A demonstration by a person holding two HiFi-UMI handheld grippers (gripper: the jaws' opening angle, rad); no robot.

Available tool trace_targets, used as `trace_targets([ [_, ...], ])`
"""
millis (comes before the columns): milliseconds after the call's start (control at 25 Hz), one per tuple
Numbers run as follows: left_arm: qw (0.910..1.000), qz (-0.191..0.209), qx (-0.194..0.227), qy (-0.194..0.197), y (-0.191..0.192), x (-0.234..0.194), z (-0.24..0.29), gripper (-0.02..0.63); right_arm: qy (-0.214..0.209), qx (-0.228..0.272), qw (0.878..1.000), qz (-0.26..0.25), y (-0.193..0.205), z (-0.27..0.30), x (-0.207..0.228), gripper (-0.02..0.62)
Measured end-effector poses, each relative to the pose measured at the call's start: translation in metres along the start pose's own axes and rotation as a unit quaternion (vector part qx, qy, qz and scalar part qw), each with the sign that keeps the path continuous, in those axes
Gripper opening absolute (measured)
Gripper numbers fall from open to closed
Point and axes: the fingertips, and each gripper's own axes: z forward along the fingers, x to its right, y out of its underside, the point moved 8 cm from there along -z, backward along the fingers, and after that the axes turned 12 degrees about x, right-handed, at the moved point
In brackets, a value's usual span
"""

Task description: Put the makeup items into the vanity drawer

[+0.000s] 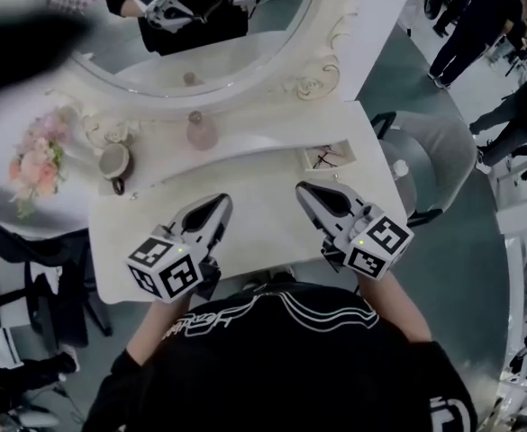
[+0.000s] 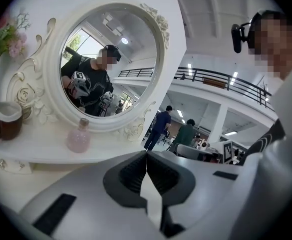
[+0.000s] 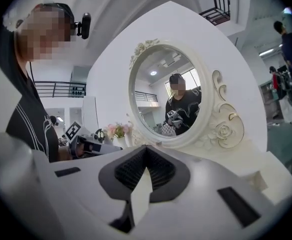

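A white vanity table (image 1: 254,210) stands under an oval mirror (image 1: 200,52). On its raised shelf stands a pink perfume bottle (image 1: 200,131) (image 2: 79,138). A small square tray (image 1: 328,157) holding thin dark items lies at the right of the top. My left gripper (image 1: 222,199) (image 2: 146,154) hovers over the tabletop's front left, shut with nothing between its jaws. Beside it, my right gripper (image 1: 301,188) (image 3: 146,148) is held over the front right, also shut and empty. Both point toward the mirror. No drawer shows in any view.
A brown and white mug (image 1: 114,165) (image 2: 5,124) and pink flowers (image 1: 38,160) stand at the shelf's left. A grey chair (image 1: 434,165) is to the right of the table. People stand at the far right (image 1: 479,25). The left gripper (image 3: 83,145) shows in the right gripper view.
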Motion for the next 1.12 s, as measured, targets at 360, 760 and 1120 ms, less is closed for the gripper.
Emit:
trace_targets([
  [360, 0.9996, 0.023, 0.012, 0.015, -0.008, 0.018, -0.019, 0.023, -0.012, -0.017, 0.999, -0.047, 0.004, 0.001, -0.03, 0.025],
  [760, 0.9993, 0.029, 0.012, 0.02, -0.007, 0.017, -0.019, 0.023, 0.006, -0.014, 0.999, -0.05, 0.006, -0.004, -0.024, 0.025],
  [1120, 0.9992, 0.031, 0.011, 0.021, -0.006, 0.018, -0.012, 0.023, 0.006, -0.017, 0.999, -0.044, 0.004, -0.006, -0.017, 0.025],
])
